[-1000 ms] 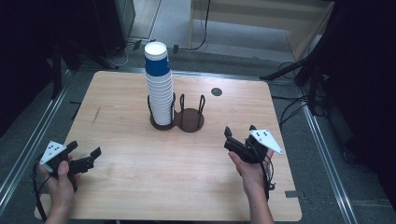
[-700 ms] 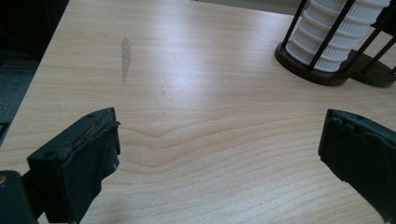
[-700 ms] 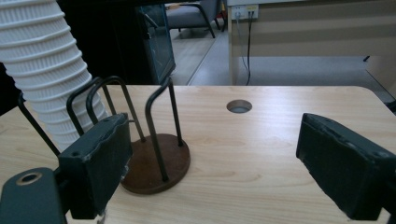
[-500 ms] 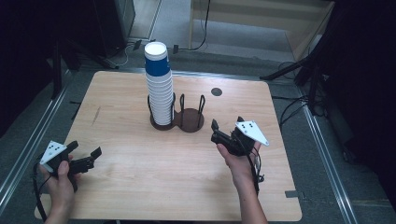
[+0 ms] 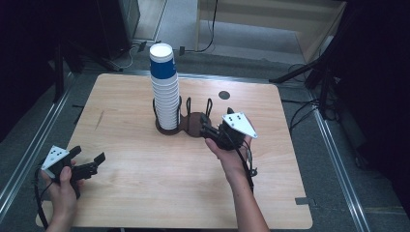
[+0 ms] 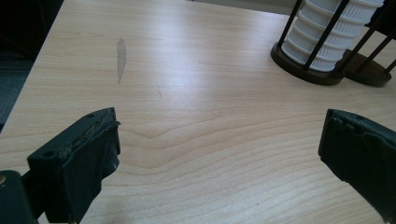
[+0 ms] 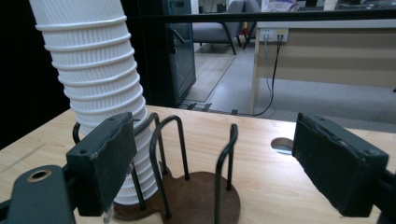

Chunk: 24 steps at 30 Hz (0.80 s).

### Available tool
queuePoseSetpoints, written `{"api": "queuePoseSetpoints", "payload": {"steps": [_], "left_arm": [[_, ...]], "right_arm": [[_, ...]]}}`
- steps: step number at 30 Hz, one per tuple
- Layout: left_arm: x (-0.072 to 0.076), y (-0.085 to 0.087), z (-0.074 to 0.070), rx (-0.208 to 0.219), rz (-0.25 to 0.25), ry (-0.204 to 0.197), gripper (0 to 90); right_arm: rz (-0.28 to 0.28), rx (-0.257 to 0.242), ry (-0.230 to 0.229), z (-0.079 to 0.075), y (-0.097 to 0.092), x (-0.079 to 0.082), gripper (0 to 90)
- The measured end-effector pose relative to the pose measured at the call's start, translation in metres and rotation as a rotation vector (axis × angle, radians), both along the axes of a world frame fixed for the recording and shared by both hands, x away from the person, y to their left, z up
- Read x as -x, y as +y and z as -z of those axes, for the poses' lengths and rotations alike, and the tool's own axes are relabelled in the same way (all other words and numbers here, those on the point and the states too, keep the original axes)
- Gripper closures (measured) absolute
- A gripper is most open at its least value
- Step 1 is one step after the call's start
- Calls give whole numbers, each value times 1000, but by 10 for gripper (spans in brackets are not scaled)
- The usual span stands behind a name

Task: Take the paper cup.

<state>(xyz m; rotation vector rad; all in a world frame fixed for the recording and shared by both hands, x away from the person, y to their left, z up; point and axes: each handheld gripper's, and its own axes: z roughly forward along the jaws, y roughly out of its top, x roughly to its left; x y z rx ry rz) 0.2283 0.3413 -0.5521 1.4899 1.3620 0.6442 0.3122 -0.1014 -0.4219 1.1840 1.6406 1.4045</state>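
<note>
From the high view, the stack of cups (image 5: 164, 89) stands in the left ring of the dark wire holder (image 5: 186, 121) on the worktop (image 5: 145, 183); the right hand-held gripper (image 5: 209, 129) sits just beside the holder's empty right ring, while the left hand-held gripper (image 5: 92, 164) rests well apart from the holder. The left gripper view shows its jaws wide apart over bare wood – nothing between them. The right gripper view shows the jaws apart, just been closing, framing the holder's empty ring (image 7: 196, 154) without touching it.

Cup stack (image 5: 165, 92) in holder (image 5: 185, 123), mid-table (image 5: 145, 193)
</note>
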Motion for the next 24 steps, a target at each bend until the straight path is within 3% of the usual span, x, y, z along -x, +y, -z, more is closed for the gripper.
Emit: {"api": "queuePoseSetpoints", "payload": {"steps": [9, 14, 24], "left_arm": [[0, 0, 0, 0, 3, 6, 0], [-1, -1, 0, -6, 8, 4, 0], [-1, -1, 0, -4, 7, 4, 0]], "right_arm": [[-10, -4, -5, -7, 18, -8, 137], [-32, -1, -36, -13, 34, -13, 135], [-69, 8, -53, -19, 60, -23, 137]]}}
